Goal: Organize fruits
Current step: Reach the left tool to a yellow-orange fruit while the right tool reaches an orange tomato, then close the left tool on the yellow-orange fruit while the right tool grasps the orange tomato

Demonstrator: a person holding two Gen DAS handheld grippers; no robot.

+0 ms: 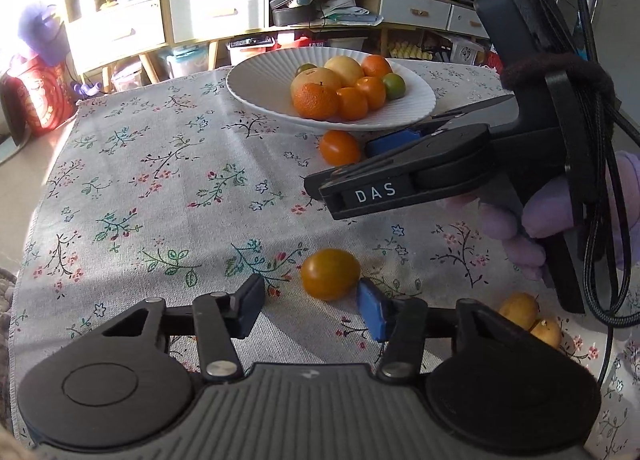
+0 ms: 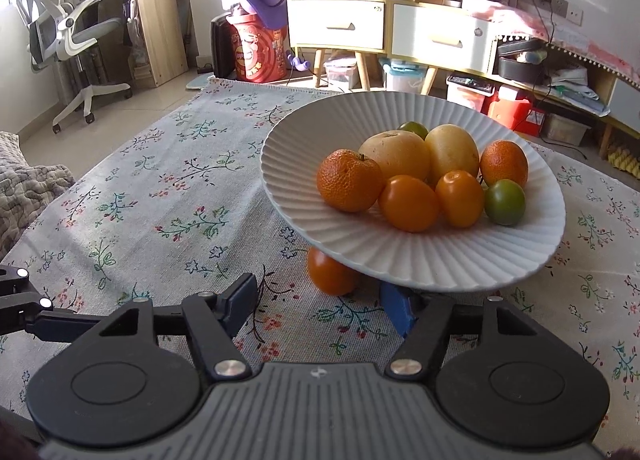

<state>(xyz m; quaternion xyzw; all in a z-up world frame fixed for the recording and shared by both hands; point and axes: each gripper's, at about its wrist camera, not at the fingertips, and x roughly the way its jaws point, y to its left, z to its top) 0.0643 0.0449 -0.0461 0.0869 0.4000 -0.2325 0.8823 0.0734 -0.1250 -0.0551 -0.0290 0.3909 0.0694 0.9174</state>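
Note:
A white ribbed plate [image 1: 260, 84] [image 2: 400, 260] holds several fruits: mandarins, pale yellow ones and small green ones. A small orange-yellow fruit [image 1: 330, 274] lies on the cloth at the tips of my left gripper [image 1: 309, 288]. It sits close against the right blue pad [image 1: 372, 312], while the left pad stands apart, so the gripper is open. Another orange fruit [image 2: 334, 272] [image 1: 340, 147] lies half under the plate's near rim. My right gripper [image 2: 318, 288] [image 1: 340, 164] straddles it, open, with a gap on both sides.
Two small yellow fruits [image 1: 520, 310] lie on the floral tablecloth [image 1: 160, 180] to the right. A gloved hand [image 1: 516, 228] holds the right gripper, with cables trailing. Shelves, drawers and an office chair [image 2: 68, 32] stand beyond the table's far edge.

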